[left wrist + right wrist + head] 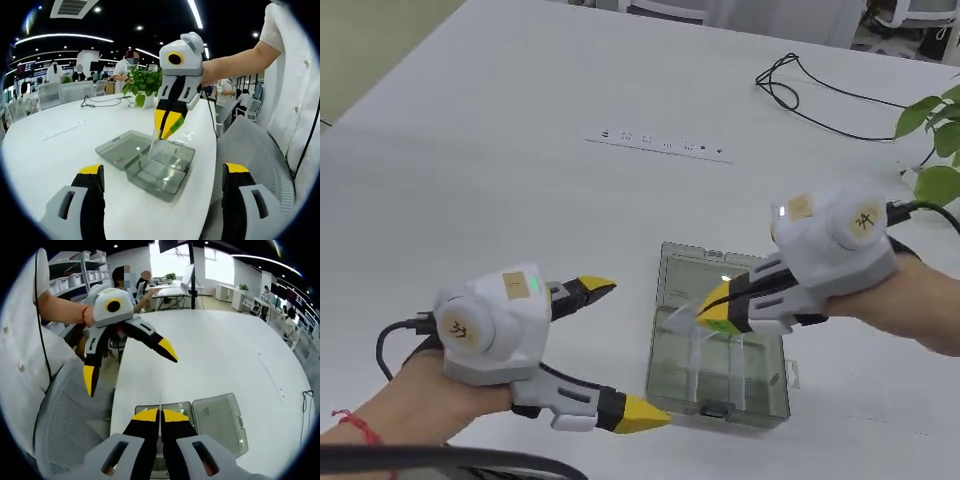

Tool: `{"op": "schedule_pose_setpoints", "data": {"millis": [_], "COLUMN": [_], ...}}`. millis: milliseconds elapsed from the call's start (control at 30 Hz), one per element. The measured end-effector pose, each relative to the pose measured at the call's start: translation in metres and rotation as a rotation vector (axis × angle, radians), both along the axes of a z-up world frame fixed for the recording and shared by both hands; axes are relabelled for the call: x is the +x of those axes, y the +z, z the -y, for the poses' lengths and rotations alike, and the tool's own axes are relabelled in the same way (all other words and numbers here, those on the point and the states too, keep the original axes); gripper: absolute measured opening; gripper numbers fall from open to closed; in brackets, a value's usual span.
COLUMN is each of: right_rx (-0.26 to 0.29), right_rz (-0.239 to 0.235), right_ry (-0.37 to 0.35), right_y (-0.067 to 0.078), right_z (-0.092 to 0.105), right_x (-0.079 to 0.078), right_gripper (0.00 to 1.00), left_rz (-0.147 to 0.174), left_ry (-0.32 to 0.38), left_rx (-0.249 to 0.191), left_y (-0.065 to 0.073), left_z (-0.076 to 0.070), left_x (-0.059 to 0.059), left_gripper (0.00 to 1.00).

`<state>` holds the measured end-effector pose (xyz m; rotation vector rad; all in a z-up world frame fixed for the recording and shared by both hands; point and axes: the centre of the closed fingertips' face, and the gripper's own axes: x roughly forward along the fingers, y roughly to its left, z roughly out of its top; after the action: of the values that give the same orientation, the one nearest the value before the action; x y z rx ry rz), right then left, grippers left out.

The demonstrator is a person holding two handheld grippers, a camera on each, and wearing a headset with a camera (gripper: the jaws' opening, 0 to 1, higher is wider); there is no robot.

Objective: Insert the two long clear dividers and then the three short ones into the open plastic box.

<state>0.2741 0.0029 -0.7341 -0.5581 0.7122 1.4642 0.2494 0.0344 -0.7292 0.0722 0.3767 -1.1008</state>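
Smoky clear box [750, 405], lid [695, 265] open flat on worktop [520, 150], right tongs [706, 310] pinching clear divider [682, 321] over box, left tongs [635, 350] spread beside box.

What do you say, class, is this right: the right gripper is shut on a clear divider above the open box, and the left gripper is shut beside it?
The left gripper is not shut: the head view shows its fingers spread wide, holding nothing. The right gripper is shut on the clear divider above the open box.
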Motion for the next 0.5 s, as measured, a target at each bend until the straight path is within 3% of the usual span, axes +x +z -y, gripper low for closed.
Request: {"op": "schedule_pose_setpoints", "data": {"millis": [233, 500], "right_rx": [-0.029, -0.044], "right_rz": [0.008, 0.013], "right_ry": [0.001, -0.002], "right_y": [-0.017, -0.024], "right_z": [0.003, 0.006], "right_x": [0.004, 0.007], "right_gripper": [0.03, 0.03], "left_rz": [-0.007, -0.01], "left_ry": [0.004, 0.009], "left_rx": [0.0, -0.009], "left_y": [-0.003, -0.003], "left_z": [-0.002, -0.002], "left_x": [0.002, 0.003], "left_gripper": [1.0, 1.0]}}
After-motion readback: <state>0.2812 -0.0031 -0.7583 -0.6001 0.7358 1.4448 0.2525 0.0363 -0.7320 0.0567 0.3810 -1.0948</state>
